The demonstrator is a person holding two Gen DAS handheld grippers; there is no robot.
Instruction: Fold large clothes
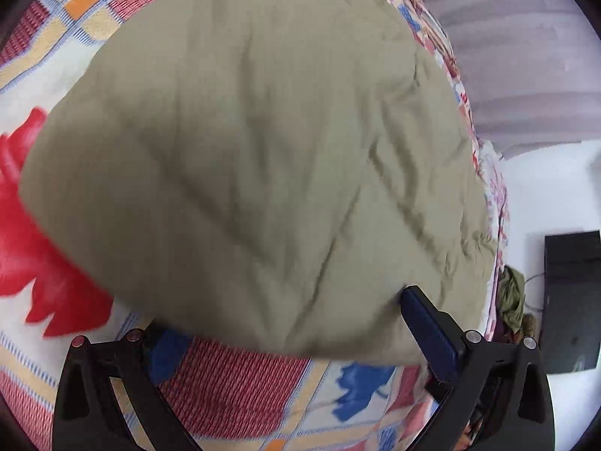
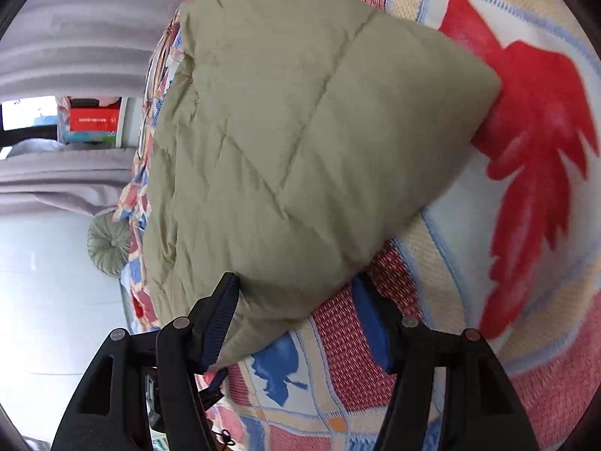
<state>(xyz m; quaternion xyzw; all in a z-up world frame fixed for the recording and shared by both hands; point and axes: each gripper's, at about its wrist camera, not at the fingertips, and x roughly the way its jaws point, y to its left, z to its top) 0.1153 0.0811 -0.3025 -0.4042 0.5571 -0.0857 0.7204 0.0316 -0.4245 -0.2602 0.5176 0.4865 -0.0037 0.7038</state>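
An olive quilted padded garment [image 1: 255, 158] fills the left wrist view, lying in a thick layer over the patterned bedspread [image 1: 233, 387]. My left gripper [image 1: 285, 315] has the garment's near edge between its jaws. Its right finger's blue pad [image 1: 428, 330] dents the fabric, and the garment hides the left fingertip. In the right wrist view the same garment [image 2: 293, 143] slopes away from my right gripper [image 2: 295, 280], which is shut on its puffy near corner. The left pad [image 2: 221, 315] presses into the fabric and the right pad [image 2: 372, 323] sits at the fabric's edge.
The bedspread [image 2: 526, 143] carries big red leaf prints. The bed's edge drops to a pale floor [image 2: 56, 300] with a round green cushion [image 2: 109, 244]. Grey curtains [image 1: 526, 56] hang behind. A black box [image 1: 571, 300] and a crumpled olive cloth [image 1: 511, 297] lie beside the bed.
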